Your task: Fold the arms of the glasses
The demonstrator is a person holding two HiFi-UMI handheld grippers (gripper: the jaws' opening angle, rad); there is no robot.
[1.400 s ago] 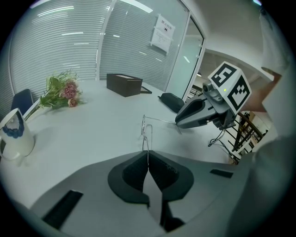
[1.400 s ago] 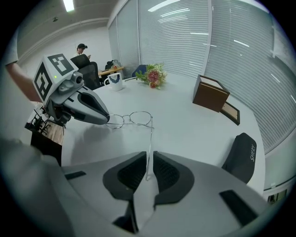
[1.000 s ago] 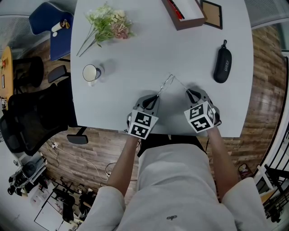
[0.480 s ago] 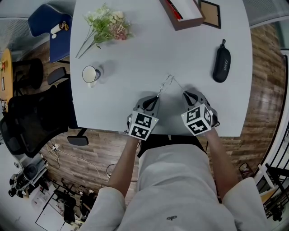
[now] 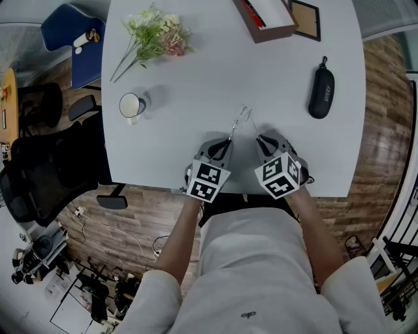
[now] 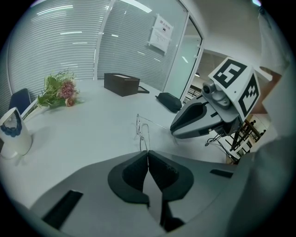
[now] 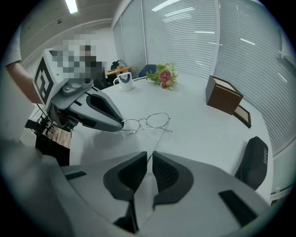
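Note:
Thin wire-framed glasses (image 5: 243,119) lie near the front of the white table (image 5: 196,78). My left gripper (image 5: 226,138) is shut on the near end of their frame; in the left gripper view the rim (image 6: 141,132) runs straight into the closed jaws (image 6: 147,152). My right gripper (image 5: 259,138) is close beside it on the right. In the right gripper view the free arm of the glasses (image 7: 148,121) runs down between the jaws (image 7: 151,157), which have just been opening and show a narrow gap. The left gripper's tip (image 7: 121,124) meets the far lens end.
A black glasses case (image 5: 321,93) lies to the right. A mug (image 5: 132,106) and a bunch of flowers (image 5: 153,36) sit at the left. A brown box (image 5: 264,18) and a picture frame (image 5: 305,19) are at the back. The table's front edge is just below both grippers.
The right gripper has moved left toward the left gripper, and the glasses' free arm has swung inward with it. The left gripper has stayed put.

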